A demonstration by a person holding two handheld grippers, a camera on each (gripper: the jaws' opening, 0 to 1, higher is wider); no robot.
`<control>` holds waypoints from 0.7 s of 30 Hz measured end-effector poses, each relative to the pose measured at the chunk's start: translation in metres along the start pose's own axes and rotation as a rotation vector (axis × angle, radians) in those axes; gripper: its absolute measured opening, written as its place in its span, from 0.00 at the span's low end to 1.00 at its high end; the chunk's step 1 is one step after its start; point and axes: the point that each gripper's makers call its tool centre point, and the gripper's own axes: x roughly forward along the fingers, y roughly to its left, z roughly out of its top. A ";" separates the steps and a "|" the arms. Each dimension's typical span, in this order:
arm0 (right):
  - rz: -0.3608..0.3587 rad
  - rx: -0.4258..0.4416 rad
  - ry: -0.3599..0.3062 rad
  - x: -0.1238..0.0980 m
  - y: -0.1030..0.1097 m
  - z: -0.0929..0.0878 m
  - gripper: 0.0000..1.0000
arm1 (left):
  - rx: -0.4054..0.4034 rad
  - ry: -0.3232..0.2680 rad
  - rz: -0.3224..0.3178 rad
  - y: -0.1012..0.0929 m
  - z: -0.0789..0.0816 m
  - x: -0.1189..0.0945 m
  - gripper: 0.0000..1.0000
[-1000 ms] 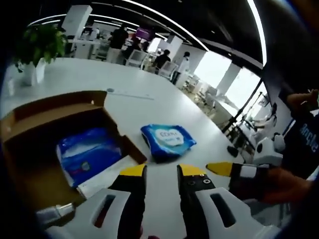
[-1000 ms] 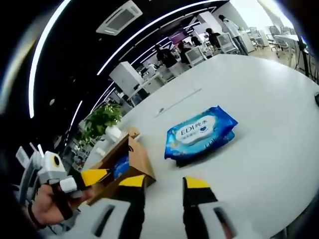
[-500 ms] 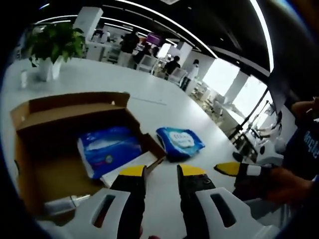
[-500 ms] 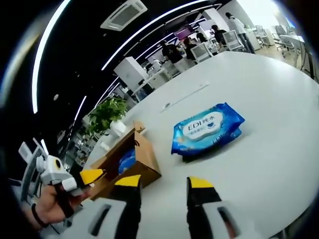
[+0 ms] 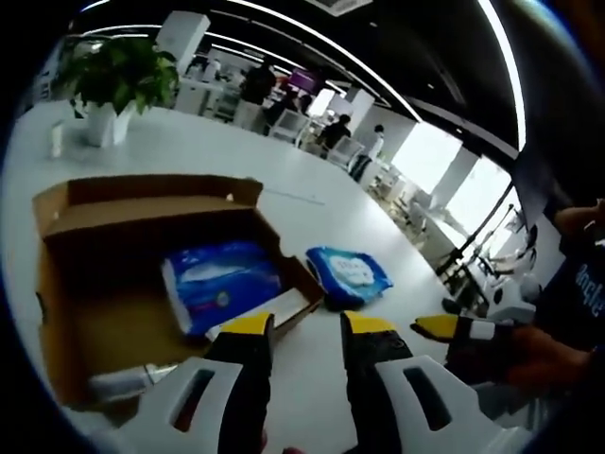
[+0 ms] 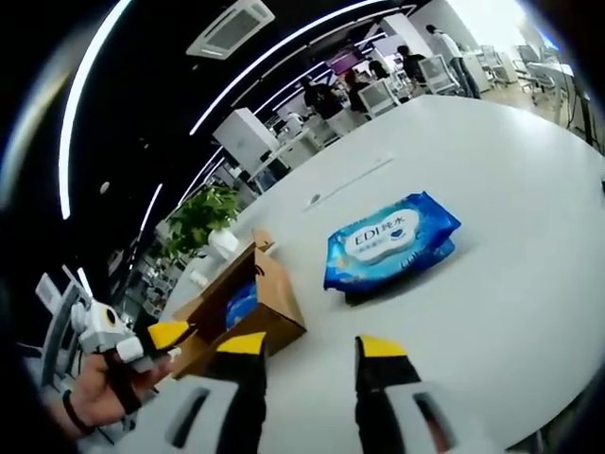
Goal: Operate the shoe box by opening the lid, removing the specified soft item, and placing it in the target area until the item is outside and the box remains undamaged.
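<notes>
Lid open, one pack out, nothing held.

We see the shoe box [image 5: 142, 284] centre-left, lid open, a blue pack [image 5: 222, 284] inside; wipes pack [image 6: 389, 248] lies on the bench [image 6: 510, 284] centre-right, outside. Left gripper [image 5: 301, 326] and right gripper [image 6: 312, 345] fingers narrow, empty. Task looks nearly done.

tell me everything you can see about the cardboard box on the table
The cardboard box is a shallow brown carton lying open on the white table, its lid folded back flat behind it and small side flaps standing out. Inside lie a blue soft pack, a white sheet or card beside it, and a small pale tube near one corner. In the right gripper view it shows edge-on. Neither gripper touches it; no damage shows.
</notes>
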 end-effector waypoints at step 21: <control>0.126 -0.280 0.153 0.055 0.076 0.006 0.36 | -0.122 -0.035 0.022 0.029 0.018 -0.014 0.32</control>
